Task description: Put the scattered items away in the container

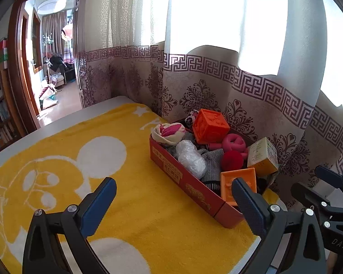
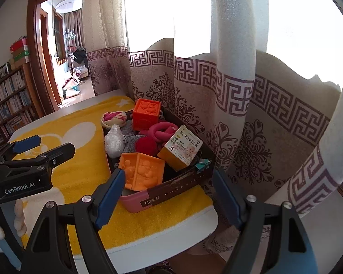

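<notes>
A red cardboard box (image 1: 195, 190) (image 2: 171, 191) stands on the yellow towel (image 1: 130, 182) by the curtain. It holds two orange cubes (image 1: 210, 125) (image 2: 143, 171), a yellow medicine carton (image 1: 263, 156) (image 2: 183, 147), a red ball (image 1: 232, 159), a pink ring toy (image 1: 234, 142), rolled socks (image 1: 169, 132), a plastic wrap ball (image 1: 191, 157) and grey cloth. My left gripper (image 1: 173, 196) is open and empty, in front of the box. My right gripper (image 2: 169, 189) is open and empty, at the box's near end. Each gripper shows in the other's view: the right one (image 1: 315, 182), the left one (image 2: 45, 145).
The patterned curtain (image 1: 217, 86) hangs right behind the box. The white table edge (image 2: 162, 246) is close below the right gripper. A bookshelf (image 2: 9, 105) and an open doorway (image 1: 50, 68) lie to the left.
</notes>
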The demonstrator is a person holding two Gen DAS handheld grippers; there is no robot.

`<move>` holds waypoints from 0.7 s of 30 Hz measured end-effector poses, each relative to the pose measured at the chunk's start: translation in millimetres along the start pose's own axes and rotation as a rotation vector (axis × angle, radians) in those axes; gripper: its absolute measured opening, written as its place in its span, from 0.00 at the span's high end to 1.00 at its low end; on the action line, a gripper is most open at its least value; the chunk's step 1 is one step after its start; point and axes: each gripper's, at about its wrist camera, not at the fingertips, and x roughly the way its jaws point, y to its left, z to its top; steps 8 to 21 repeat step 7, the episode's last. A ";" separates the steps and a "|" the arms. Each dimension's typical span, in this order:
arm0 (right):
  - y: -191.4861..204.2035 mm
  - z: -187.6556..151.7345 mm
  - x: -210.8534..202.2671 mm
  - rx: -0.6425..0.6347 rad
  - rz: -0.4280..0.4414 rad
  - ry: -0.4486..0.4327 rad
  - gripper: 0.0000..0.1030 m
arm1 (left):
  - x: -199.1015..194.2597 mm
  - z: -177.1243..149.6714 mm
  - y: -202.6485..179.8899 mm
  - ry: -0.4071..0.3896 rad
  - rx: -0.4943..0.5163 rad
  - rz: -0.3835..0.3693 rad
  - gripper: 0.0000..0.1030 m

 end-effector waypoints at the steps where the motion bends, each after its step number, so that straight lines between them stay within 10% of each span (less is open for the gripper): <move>1: -0.7 -0.7 0.8 0.002 0.002 0.002 0.21 | -0.3 -0.2 -2.5 -0.003 0.009 0.000 0.01; 21: -4.0 -3.7 6.1 0.015 0.009 0.020 0.21 | 0.1 -3.3 -15.3 -0.009 0.076 0.010 0.01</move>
